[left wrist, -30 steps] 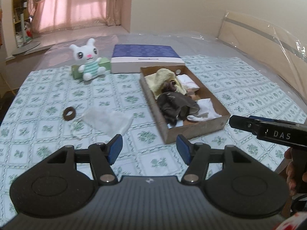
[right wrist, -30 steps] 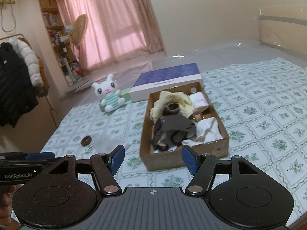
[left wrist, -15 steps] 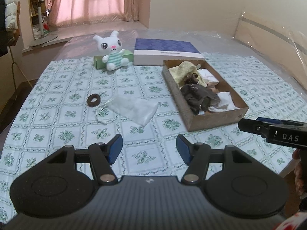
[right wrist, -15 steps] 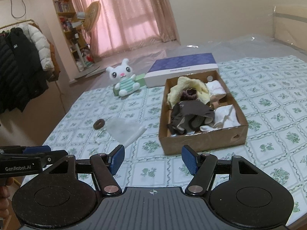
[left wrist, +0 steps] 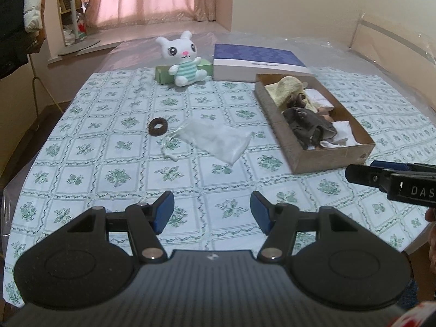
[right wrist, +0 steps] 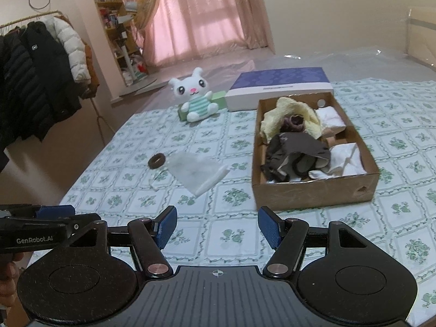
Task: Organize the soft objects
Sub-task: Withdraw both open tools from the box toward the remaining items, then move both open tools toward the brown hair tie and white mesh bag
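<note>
Pink curtains (right wrist: 207,16) cover a bright window on the far wall. A bookshelf (right wrist: 109,13) and a fan (right wrist: 147,2) stand to their left, with jackets (right wrist: 35,76) on a rack nearby. The walls (left wrist: 313,8) are plain cream.

A green floral check is covering the table (left wrist: 117,169), with a white, green-striped rabbit (left wrist: 183,59) lying beyond the brown box (left wrist: 324,160) holding yellow, brown and white cloths (right wrist: 297,147).

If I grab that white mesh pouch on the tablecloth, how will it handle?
The white mesh pouch lies flat and see-through, so it is probably light and floppy, sagging from a pinch. Its loose drawstring may dangle or snag.
</note>
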`<state>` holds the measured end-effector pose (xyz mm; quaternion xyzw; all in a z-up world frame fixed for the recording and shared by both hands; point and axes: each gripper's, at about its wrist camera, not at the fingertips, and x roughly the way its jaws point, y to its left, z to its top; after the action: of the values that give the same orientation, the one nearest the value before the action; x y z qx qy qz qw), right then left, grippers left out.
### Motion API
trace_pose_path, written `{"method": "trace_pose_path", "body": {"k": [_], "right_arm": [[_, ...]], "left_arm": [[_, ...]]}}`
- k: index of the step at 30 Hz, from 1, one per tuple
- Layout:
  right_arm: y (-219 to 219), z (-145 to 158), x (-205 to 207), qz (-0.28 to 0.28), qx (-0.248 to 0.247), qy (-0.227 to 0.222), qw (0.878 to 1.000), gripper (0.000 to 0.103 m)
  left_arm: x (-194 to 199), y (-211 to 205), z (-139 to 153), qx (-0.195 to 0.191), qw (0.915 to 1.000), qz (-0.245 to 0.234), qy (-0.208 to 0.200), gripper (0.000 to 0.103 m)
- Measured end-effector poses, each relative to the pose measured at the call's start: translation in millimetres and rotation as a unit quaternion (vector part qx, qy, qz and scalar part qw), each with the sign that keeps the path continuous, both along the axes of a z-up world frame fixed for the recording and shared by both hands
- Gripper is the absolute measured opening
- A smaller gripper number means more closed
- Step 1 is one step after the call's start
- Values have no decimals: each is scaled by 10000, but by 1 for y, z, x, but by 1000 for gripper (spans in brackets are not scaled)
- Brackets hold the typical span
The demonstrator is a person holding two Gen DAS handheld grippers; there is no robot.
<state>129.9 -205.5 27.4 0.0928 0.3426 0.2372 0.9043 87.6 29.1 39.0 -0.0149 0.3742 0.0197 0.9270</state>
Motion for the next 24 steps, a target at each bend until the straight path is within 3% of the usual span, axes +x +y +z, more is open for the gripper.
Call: {"method": "trace_pose_path", "body": {"k": [24], "right_arm": [[73,-37,57,764,-318,180,9964,66]], "left_arm": [[42,35,-38,180,9980,386,477,59]]}}
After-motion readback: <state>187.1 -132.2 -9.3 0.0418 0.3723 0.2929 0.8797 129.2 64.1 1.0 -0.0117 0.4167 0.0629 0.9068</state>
